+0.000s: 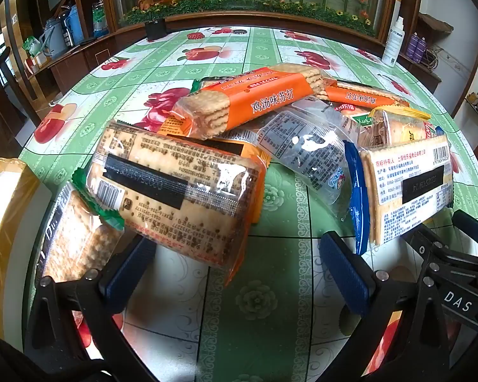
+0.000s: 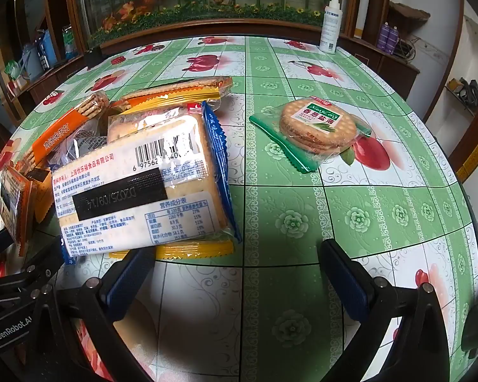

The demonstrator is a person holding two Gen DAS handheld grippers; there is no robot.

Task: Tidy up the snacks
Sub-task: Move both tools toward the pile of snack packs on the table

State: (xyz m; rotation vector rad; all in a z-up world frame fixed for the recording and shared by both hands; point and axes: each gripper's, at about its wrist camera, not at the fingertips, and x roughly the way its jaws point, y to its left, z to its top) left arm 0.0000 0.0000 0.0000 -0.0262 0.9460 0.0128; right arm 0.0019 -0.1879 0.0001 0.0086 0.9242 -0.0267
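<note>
Lying in a loose heap on the round bench with the green floral and fruit-print plastic cloth (image 2: 382, 210) is a pile of clear-wrapped cracker packets. Its nearest member on the right side is a square soda-cracker pack with blue crimped ends and a white label face up (image 2: 137, 187), resting on a yellow-edged packet (image 2: 194, 250). Behind that blue-ended pack leans a long orange-banded cracker sleeve (image 1: 245, 102), and beside it lies a crumpled clear empty-looking wrapper (image 1: 306, 152). Left of the blue-ended pack sits a broad orange-edged cracker pack with its printed back upward (image 1: 181, 191), overlapping a green-edged cracker packet (image 1: 76, 238). Well apart to the right of the blue-ended pack, alone on the cloth, lies a green-edged packet of round biscuits (image 2: 315, 130). The left tongs (image 1: 235, 273) stand wide, holding nothing, just in front of the heap. The right tongs (image 2: 239, 273) are wide too and bare, with the blue-ended pack just beyond one finger. Far behind the pack a white spray bottle (image 2: 331, 25) stands upright at the bench's edge.
</note>
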